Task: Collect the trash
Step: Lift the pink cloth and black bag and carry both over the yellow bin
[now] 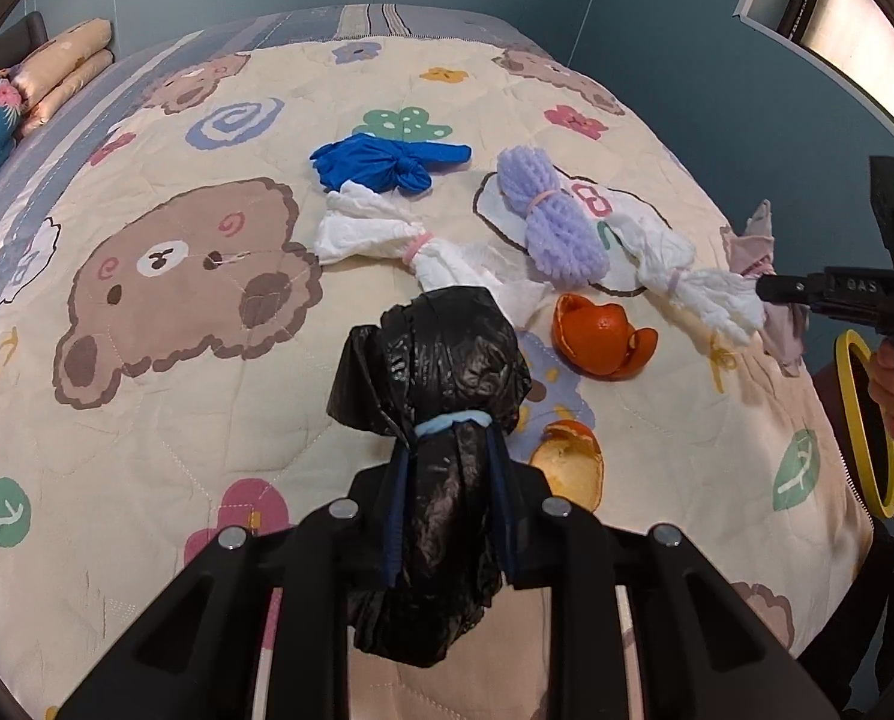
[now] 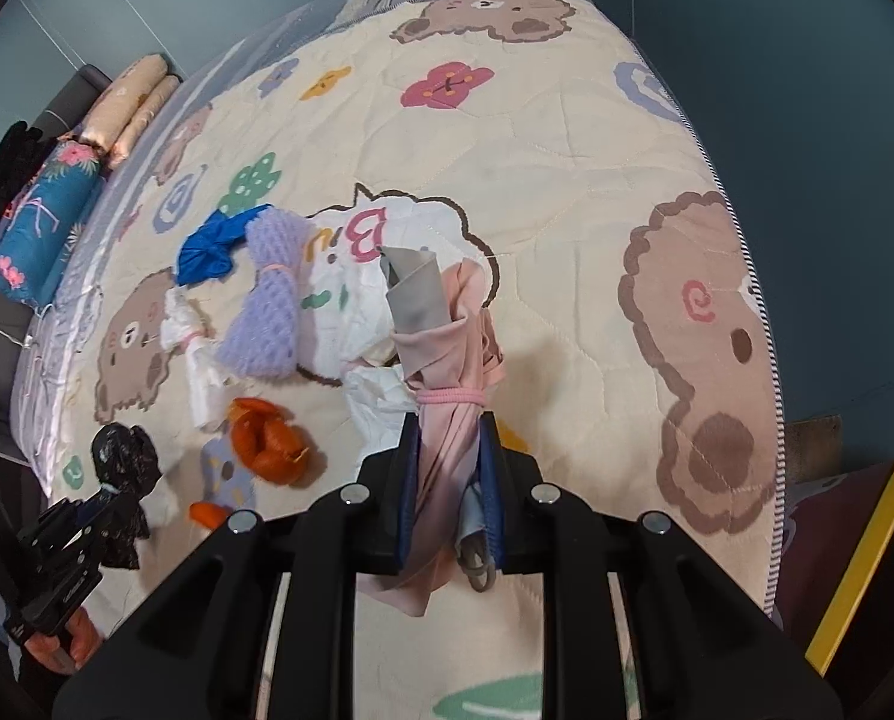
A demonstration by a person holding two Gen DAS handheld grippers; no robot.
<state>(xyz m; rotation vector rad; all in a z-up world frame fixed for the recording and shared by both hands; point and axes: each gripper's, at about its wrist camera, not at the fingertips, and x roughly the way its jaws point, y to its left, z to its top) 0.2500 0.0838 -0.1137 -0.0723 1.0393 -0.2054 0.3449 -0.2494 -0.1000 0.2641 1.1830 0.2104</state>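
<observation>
In the left wrist view my left gripper is shut on a black plastic bag bundle tied with a blue band, held just above the bedspread. My right gripper is shut on a pink and grey cloth bundle tied with a pink band. On the quilt lie a blue bundle, a white paper bundle, a purple knitted bundle, a second white paper bundle and two orange peels. The right gripper also shows at the right edge.
The bear-print quilt covers a bed against blue walls. Folded pillows and blankets are stacked at the far left. A yellow-rimmed object hangs by the person's hand off the bed's right side.
</observation>
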